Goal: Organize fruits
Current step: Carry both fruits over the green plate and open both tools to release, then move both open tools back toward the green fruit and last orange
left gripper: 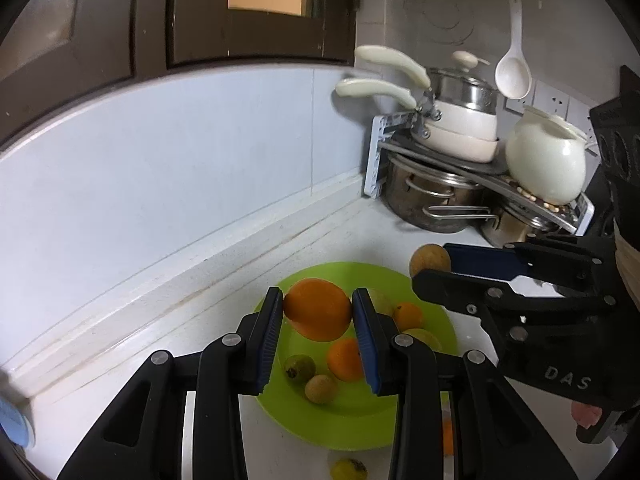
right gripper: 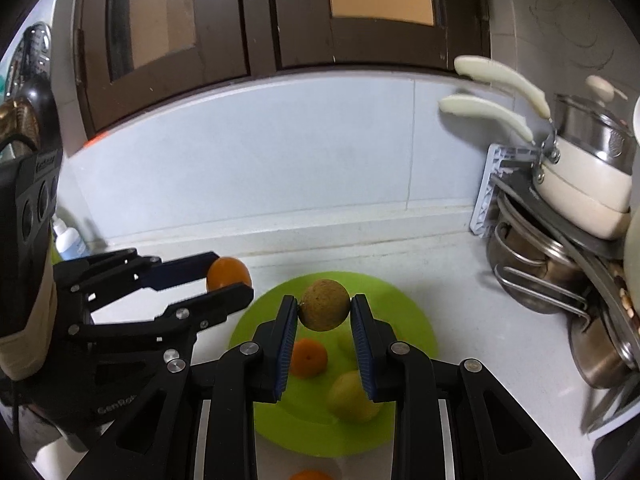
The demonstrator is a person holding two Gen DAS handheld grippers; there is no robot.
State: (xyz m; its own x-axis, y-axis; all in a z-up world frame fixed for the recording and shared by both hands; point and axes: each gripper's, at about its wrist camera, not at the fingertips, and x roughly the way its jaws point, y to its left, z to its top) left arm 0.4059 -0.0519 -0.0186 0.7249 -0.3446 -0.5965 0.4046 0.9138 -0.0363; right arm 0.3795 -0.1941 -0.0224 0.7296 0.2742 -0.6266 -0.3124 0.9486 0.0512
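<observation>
Left claw (left gripper: 318,312) and right claw (right gripper: 324,306) are each closed around something, held side by side.

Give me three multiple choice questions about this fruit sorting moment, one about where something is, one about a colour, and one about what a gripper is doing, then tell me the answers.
1. Where does the white ladle hang?
A. on the wall above the pot rack
B. on the window frame
C. from the plate's rim

2. What colour is the plate?
A. white
B. green
C. blue

3. What is the right gripper doing?
A. resting open on the counter
B. clamping a pot handle
C. holding a brownish round fruit above the plate

Answers:
1. A, since the ladle hangs from a hook rail over the stacked pots.
2. B, since the plate is bright lime green in both views.
3. C, since its blue pads press both sides of the brownish fruit; the left gripper likewise holds an orange.
</observation>
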